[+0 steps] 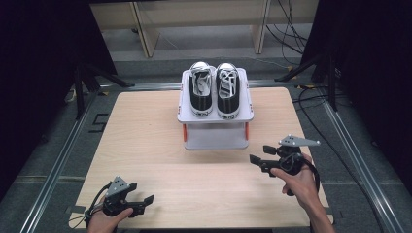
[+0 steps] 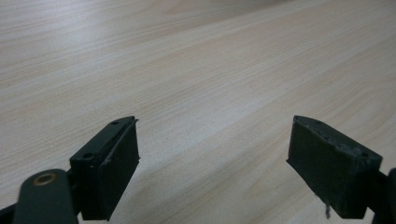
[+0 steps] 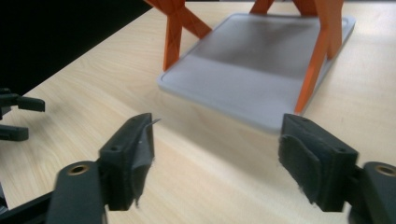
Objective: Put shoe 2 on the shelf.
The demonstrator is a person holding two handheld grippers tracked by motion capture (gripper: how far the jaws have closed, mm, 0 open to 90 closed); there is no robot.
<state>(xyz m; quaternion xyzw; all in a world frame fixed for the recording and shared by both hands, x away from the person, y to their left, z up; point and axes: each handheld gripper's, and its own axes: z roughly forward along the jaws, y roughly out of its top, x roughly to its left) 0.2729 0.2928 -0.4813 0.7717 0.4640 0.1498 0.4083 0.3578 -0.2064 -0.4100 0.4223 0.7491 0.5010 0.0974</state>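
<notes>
Hovering low at the right of the high view, the right gripper points left toward the middle of the table, its fingers spread wide with nothing between them. The left gripper sits at the lower left, near the front edge, fingers also released and empty over bare wood.

Up at the centre top of that view, two black shoes stand side by side, toes pointing away, on the upper tray of a small grey rack with orange legs. Both look neatly seated, heels toward the person, well apart from either gripper.

My read: the shoes are placed and the hands are clear of the rack. To do it cleanly, keep those fingers open and stay well off the orange legs, which the right gripper view shows rising just beyond the fingers, with the rack's lower grey tray lying right ahead. A knock there could jolt the whole rack and tip the pair.

Around the table: dark curtains on both sides, loose cables on the floor at the upper right, a pale wooden frame at the top of the frame. None of it crowds the work. Only the rack's legs stand close to the right gripper.
</notes>
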